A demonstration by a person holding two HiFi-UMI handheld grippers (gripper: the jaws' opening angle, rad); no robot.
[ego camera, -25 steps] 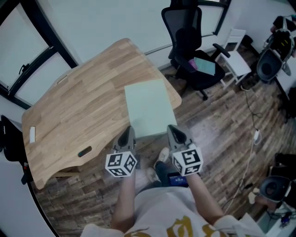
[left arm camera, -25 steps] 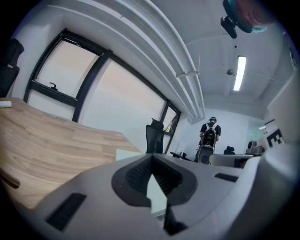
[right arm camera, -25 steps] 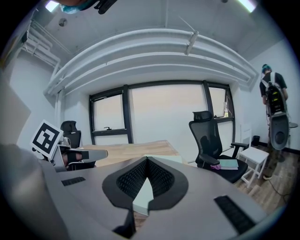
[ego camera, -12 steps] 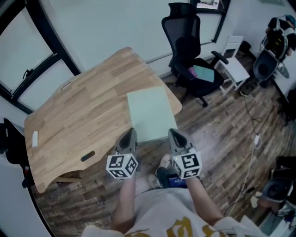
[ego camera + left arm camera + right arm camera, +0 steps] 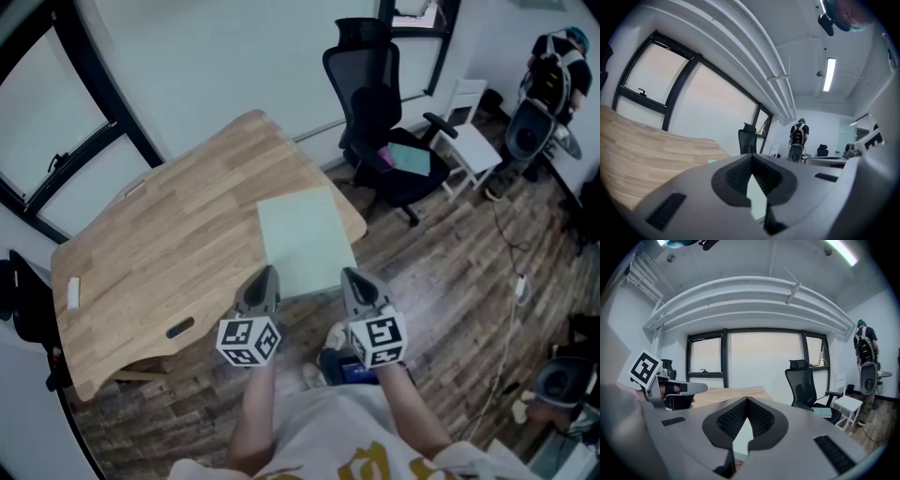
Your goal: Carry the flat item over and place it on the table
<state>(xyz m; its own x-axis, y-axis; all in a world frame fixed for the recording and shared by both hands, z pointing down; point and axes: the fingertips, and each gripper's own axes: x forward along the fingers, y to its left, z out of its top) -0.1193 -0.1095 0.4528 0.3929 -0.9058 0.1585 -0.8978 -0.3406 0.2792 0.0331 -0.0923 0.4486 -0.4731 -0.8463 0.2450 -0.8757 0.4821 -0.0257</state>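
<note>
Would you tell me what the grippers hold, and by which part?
The green sheet, by its near edge: left gripper near one corner, right gripper near the other.

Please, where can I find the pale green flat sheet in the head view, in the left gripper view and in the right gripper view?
Head view: the green sheet is in the middle, over the right corner of the wooden table.
Left gripper view: the green sheet is low in the centre, a pale sliver between the jaws.
Right gripper view: the green sheet is low in the centre, between the jaws.
Shared landmark: the black office chair.
</note>
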